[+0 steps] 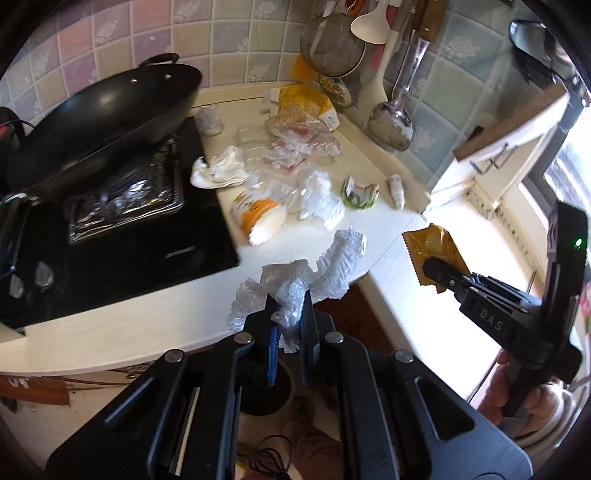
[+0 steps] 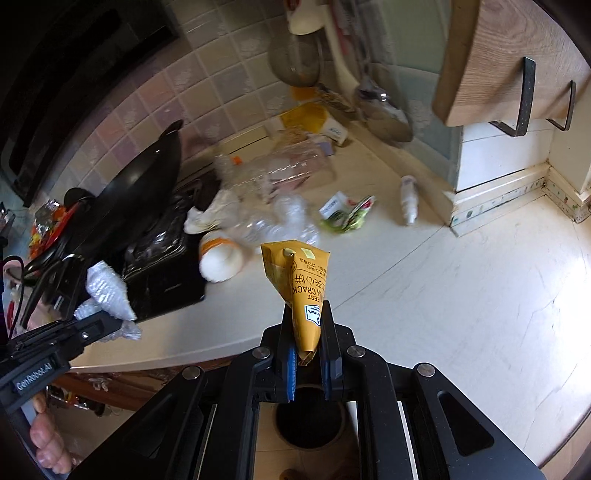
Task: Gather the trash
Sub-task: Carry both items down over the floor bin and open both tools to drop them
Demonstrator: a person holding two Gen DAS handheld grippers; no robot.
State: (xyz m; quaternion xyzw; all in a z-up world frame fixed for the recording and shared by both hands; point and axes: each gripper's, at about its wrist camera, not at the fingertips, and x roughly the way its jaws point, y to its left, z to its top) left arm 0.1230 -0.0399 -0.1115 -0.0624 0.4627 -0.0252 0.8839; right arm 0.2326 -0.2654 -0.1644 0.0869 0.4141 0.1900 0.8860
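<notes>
Left tool (image 1: 290, 314): clenched on a crumpled clear plastic wrapper (image 1: 299, 284), held above the front edge of the surface (image 1: 388, 221); the same wrapper appears white and bunched in the right wrist view.

Right tool (image 2: 308, 325): clenched on a yellow cracker packet (image 2: 299, 280), its lower end pinched between the blue pads (image 2: 290, 369), the upper end standing up over the surface. In the left wrist view the packet looks brown-gold and hangs off that tool's tip.

Trash left on the surface, near the middle: white crumpled tissue (image 1: 218, 171); orange-and-white wrapper (image 1: 258, 216); clear plastic bags (image 1: 295, 147); bunched clear film (image 1: 319, 197); green-and-red torn wrapper (image 1: 360, 192); small white bottle (image 1: 397, 190) lying on its side, just beside the cupboard corner.

Fixtures: black stove (image 1: 147, 229) at the left with a black wok (image 1: 107, 122) tilted on it; foil (image 1: 125, 199) under the wok. Strainer (image 1: 332, 44), ladle (image 1: 391, 122) and spatula (image 1: 371, 26) hang on the tiled wall (image 1: 110, 40).

Below the tools: a dark round bin (image 2: 310, 417).
</notes>
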